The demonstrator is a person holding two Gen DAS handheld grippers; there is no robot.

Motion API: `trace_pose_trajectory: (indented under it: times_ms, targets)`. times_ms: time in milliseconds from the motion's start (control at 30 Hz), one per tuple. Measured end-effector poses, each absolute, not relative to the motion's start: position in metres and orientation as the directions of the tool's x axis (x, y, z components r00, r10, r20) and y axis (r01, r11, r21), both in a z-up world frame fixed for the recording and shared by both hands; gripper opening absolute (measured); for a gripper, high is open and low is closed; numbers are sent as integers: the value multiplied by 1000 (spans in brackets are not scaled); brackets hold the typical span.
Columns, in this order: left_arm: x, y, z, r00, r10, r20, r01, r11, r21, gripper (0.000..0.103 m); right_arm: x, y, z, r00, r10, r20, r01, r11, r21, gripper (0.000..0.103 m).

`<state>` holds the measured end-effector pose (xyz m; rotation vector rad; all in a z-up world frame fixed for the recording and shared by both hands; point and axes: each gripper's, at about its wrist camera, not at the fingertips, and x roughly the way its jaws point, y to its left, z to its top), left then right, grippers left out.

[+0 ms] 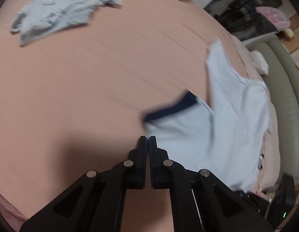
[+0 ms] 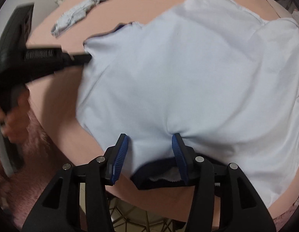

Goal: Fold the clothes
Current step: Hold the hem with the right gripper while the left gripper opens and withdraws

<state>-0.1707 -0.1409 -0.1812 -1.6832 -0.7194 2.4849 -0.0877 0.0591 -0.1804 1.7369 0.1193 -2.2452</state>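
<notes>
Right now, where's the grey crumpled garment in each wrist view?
Left wrist: the grey crumpled garment lies at upper left on the pink sheet, far from the light blue shirt.
Right wrist: the garment lies at top left, beyond the shirt.
Shared landmark: the shirt's navy collar.

Loads of bare pink bed sheet (image 1: 81,81) in the middle, so that's open to pass across. The light blue shirt (image 2: 188,81) takes up the right side, and a crumpled grey garment (image 1: 60,13) sits well apart at the far left. The left hand-held gripper (image 2: 85,58) touches the shirt's left edge, blocking that side.
</notes>
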Motion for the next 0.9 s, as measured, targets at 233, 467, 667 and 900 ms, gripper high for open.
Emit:
trace_pose_trajectory:
  times_ms: [233,467,667,900]
  targets:
    - [-151,-134,-181,-318,516,-796,150,-801,-579,57,-82,69,-159,-269,-240,-933,248,-953,174,49]
    - [-155,-90,-191,-358,503,-787,125,-809,-574,15,-79,75,-154,-296,-250,-922,244,-953,180,49]
    - [-151,-97,-175,-408,395,-823,138,-865,-483,1,-88,84,-157,-313,-247,-917,210,-960,187,49]
    - [-137,-140,-179,-401,350,-846,211,-864,-457,0,-89,83,-177,-279,-88,-956,218,-976,26,54]
